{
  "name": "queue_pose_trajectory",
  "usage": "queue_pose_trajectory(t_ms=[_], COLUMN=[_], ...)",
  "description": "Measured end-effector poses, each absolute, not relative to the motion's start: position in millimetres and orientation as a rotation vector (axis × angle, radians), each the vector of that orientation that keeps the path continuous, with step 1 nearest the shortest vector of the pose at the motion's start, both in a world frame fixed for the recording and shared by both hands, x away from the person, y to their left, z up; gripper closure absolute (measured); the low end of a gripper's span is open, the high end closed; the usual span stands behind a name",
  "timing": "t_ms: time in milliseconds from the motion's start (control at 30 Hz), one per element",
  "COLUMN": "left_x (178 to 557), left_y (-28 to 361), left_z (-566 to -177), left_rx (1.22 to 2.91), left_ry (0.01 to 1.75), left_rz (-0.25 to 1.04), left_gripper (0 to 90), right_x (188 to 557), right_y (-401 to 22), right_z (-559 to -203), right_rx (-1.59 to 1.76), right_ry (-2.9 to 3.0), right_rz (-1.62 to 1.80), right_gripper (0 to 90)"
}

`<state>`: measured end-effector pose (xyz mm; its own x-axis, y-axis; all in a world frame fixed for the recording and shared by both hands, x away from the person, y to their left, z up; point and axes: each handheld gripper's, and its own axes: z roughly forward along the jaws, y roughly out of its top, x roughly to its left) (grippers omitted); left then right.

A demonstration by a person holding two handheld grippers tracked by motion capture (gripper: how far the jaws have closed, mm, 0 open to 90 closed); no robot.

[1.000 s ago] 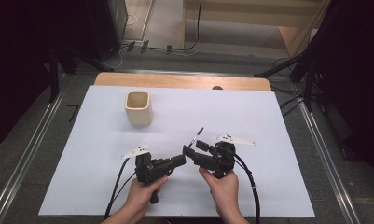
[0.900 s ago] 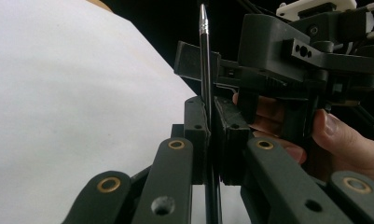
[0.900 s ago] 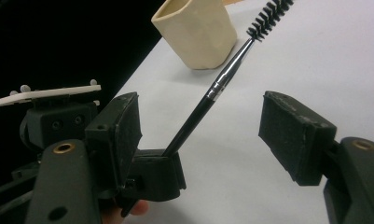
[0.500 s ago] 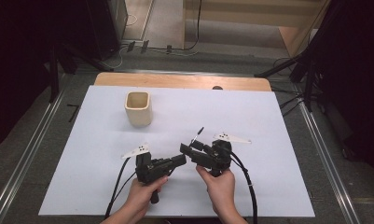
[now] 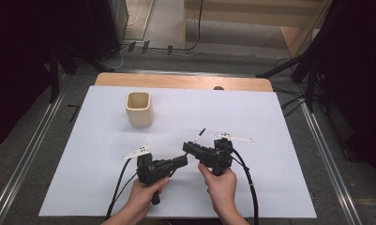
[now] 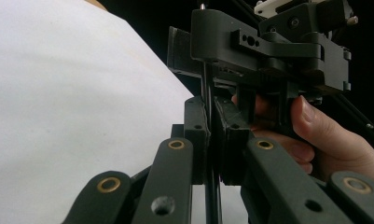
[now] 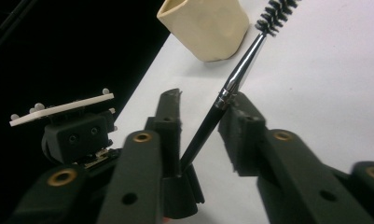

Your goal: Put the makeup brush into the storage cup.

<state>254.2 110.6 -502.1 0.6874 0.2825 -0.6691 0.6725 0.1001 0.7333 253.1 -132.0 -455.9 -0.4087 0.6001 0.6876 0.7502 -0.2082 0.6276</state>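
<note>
1. Near the front edge of the white surface (image 5: 279, 122), the left tool (image 6: 211, 116) pinches the thin black-handled wire brush (image 7: 236, 79).
2. Right tool (image 7: 201, 121) is spread around the brush's handle.
3. Cream square cup (image 5: 139, 108) stands toward the back-left corner.

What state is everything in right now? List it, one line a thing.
cup: upright on the white table cover, looks empty.
brush: off the table, tilted, bristle end up, handle end clamped.
left gripper: shut on the brush's thin black handle.
right gripper: open, one jaw on each side of the brush.
</note>
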Motion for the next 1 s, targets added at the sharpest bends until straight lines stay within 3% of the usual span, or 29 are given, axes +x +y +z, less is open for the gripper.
queue_pose_trajectory(t_ms=[600, 667, 733, 833, 1000], left_x=[253.7, 256.8, 257.2, 258.4, 262.4], left_y=[109.0, 106.4, 104.3, 103.7, 106.5], left_z=[-502.5, -503.4, -503.0, -500.4, -491.1], left_rx=[1.512, 1.531, 1.567, 1.617, 1.689], left_ry=[0.82, 0.818, 0.82, 0.82, 0.818], left_rz=[-0.34, -0.397, -0.385, -0.353, -0.314], left_gripper=[83.8, 67.1, 58.0, 51.6, 50.6], right_x=[257.2, 257.3, 257.1, 257.6, 258.5], right_y=[-136.7, -136.8, -136.7, -137.5, -139.9], right_z=[-457.4, -457.6, -457.5, -457.8, -458.4], right_rx=[-1.596, -1.59, -1.586, -1.586, -1.584], right_ry=[-1.757, -1.747, -1.752, -1.753, -1.756], right_rz=[-1.626, -1.62, -1.619, -1.613, -1.602], right_gripper=[83.8, 85.8, 85.8, 85.8, 85.8])
